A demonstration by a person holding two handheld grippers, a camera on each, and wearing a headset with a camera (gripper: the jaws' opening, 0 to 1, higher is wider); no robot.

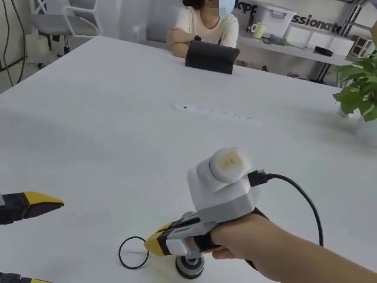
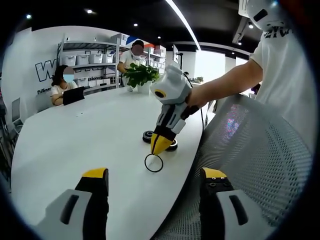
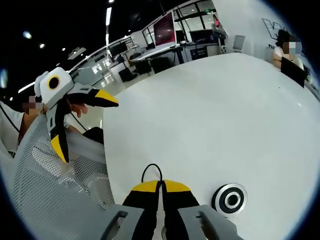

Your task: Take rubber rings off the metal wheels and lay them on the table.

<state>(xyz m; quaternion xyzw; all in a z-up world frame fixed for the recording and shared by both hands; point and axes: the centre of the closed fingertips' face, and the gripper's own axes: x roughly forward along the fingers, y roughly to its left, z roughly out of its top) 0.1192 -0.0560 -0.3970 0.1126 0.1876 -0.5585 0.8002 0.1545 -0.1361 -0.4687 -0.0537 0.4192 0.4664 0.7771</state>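
Observation:
My right gripper (image 1: pixel 154 243) is at the near table edge, held by a hand, shut on a thin black rubber ring (image 1: pixel 134 252) that loops out from its yellow tips. In the right gripper view the ring (image 3: pixel 151 172) sticks up from the closed tips (image 3: pixel 160 187). A metal wheel (image 1: pixel 189 266) stands on the table right under this gripper's body; the same wheel (image 3: pixel 230 198) sits to the right of the jaws. My left gripper (image 1: pixel 29 242) is open at the left, holding nothing. The left gripper view has the ring (image 2: pixel 153 163) and two wheels (image 2: pixel 148 136) ahead.
The white table (image 1: pixel 177 88) stretches far ahead. A person sits at its far side behind a black tablet (image 1: pixel 212 56). A green plant (image 1: pixel 359 88) stands at the right edge. A black cable (image 1: pixel 300 194) trails from the right gripper. A white mesh chair (image 2: pixel 250 150) is beside the table.

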